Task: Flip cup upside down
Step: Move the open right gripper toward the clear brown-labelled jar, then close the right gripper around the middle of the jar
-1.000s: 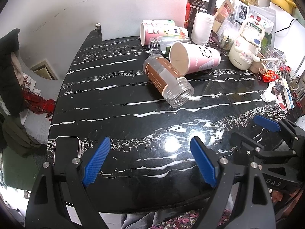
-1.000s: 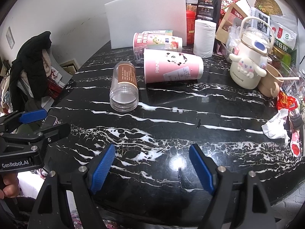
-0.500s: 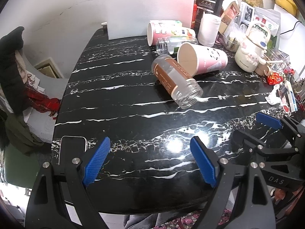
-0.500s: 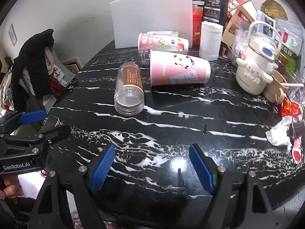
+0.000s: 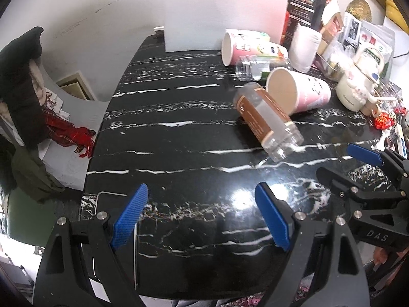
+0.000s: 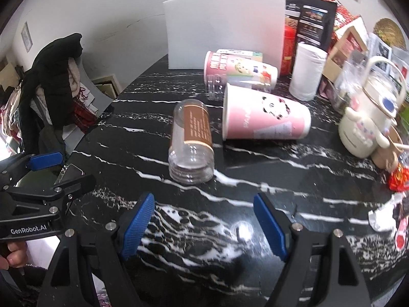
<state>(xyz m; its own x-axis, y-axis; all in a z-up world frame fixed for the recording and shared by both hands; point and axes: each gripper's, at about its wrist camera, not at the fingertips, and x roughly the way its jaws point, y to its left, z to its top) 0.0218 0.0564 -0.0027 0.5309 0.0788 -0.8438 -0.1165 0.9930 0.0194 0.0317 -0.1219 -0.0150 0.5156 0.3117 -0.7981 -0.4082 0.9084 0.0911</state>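
Observation:
A clear plastic cup with a brown label (image 6: pixel 191 138) lies on its side on the black marble table (image 6: pixel 255 179), mouth toward me; it also shows in the left wrist view (image 5: pixel 267 120). A pink panda paper cup (image 6: pixel 265 120) lies on its side just right of it, also seen in the left wrist view (image 5: pixel 297 92). A second printed paper cup (image 6: pixel 240 69) and a small clear bottle (image 5: pixel 258 65) lie behind. My right gripper (image 6: pixel 204 226) is open and empty, short of the clear cup. My left gripper (image 5: pixel 202 216) is open and empty over the table's near edge.
A white board (image 6: pixel 225 28) stands at the back. A paper roll (image 6: pixel 308 73), a white kettle (image 6: pixel 368 125), boxes and wrappers crowd the right side. A phone (image 6: pixel 70 172) lies at the near left edge. A chair with clothes (image 5: pixel 23 81) stands left.
Both grippers have moved forward and slightly left toward the fallen cups, which now look larger. The cups have not moved. Both stay open.

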